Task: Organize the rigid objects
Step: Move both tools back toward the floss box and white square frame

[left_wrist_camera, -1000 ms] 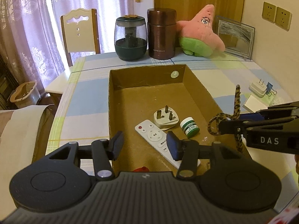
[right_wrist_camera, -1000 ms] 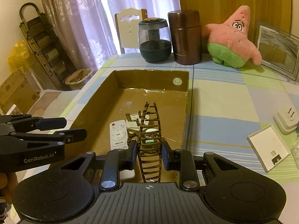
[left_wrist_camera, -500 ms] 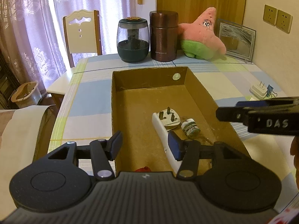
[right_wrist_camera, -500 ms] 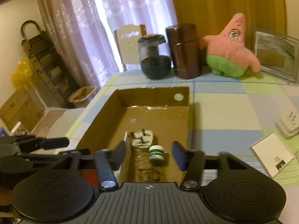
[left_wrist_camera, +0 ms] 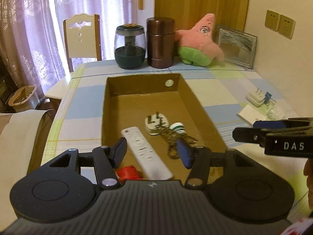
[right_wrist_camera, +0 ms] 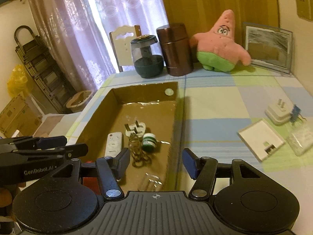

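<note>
An open cardboard box (left_wrist_camera: 195,105) holds a white remote (left_wrist_camera: 144,148), a white plug (left_wrist_camera: 156,123), a small green-and-white jar (left_wrist_camera: 177,127) and a red thing (left_wrist_camera: 129,173) at its near end. A leopard-patterned hair clip (left_wrist_camera: 174,139) lies against the plug and jar. My left gripper (left_wrist_camera: 152,152) hovers over the box's near end, its jaws opening, nothing pressed between them. My right gripper (right_wrist_camera: 156,161) stands open and empty above the box's near right wall (right_wrist_camera: 176,117), the hair clip (right_wrist_camera: 137,150) lying below it.
On the checked tablecloth right of the box lie a white charger (right_wrist_camera: 277,112), a blue binder clip (right_wrist_camera: 296,112), a white square plate (right_wrist_camera: 261,142) and a clear plastic piece (right_wrist_camera: 301,139). A dark jar (left_wrist_camera: 130,47), brown canister (left_wrist_camera: 160,43), pink plush (left_wrist_camera: 197,45) and picture frame (left_wrist_camera: 236,47) line the far edge.
My right gripper opened and let go of the leopard hair clip, which now lies in the box. Both grippers drew back from the box, and the left jaws widened a little.
</note>
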`<state>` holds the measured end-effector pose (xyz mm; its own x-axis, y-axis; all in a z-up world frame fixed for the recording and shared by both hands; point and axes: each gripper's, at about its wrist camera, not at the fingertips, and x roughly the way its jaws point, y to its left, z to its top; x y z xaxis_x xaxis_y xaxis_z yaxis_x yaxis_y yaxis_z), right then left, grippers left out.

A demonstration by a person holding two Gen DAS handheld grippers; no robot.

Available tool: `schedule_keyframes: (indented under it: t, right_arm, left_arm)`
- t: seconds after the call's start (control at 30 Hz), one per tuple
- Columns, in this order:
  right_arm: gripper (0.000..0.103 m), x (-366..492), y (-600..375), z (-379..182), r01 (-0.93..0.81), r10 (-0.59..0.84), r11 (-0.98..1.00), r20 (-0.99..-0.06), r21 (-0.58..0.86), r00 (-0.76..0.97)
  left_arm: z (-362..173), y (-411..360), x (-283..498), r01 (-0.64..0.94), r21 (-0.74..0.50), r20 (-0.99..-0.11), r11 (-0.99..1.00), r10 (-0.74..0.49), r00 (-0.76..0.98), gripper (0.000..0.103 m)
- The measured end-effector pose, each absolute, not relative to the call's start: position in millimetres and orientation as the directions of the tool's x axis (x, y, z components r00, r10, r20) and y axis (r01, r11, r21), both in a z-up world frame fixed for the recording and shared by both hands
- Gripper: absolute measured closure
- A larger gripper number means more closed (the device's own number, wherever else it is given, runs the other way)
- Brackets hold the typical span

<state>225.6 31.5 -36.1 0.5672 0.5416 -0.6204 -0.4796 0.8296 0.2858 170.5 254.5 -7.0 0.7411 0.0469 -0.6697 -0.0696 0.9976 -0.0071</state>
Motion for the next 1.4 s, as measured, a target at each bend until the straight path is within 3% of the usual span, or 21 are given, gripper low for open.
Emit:
schedule_keyframes:
  t: [0.97, 1.2, 1.4]
  right_arm:
    - [0.037, 151.4, -166.8, 1.3, -0.222, 0.331, 0.943, -0.615, 0.249, 0.716]
    - [0.033, 151.2, -187.8, 4.8, -0.195, 0.305, 0.951, -0.613, 0.241, 0.729]
    - [0.029, 154.0, -198.0, 5.8, -0.188, 0.301, 0.951, -0.611, 0.243, 0.732]
  left_arm:
    - [20.4, 103.0, 135.5, 0.139, -0.038, -0.657, 0.99, -0.129, 0.743, 0.042]
    - [19.8, 81.9, 139.2, 0.175, -0.038, -0.658, 0.984, -0.156, 0.737, 0.025]
    - [20.0, 73.6, 142.2, 0.196, -0.029, -0.662, 0.98, -0.166, 0.73, 0.017]
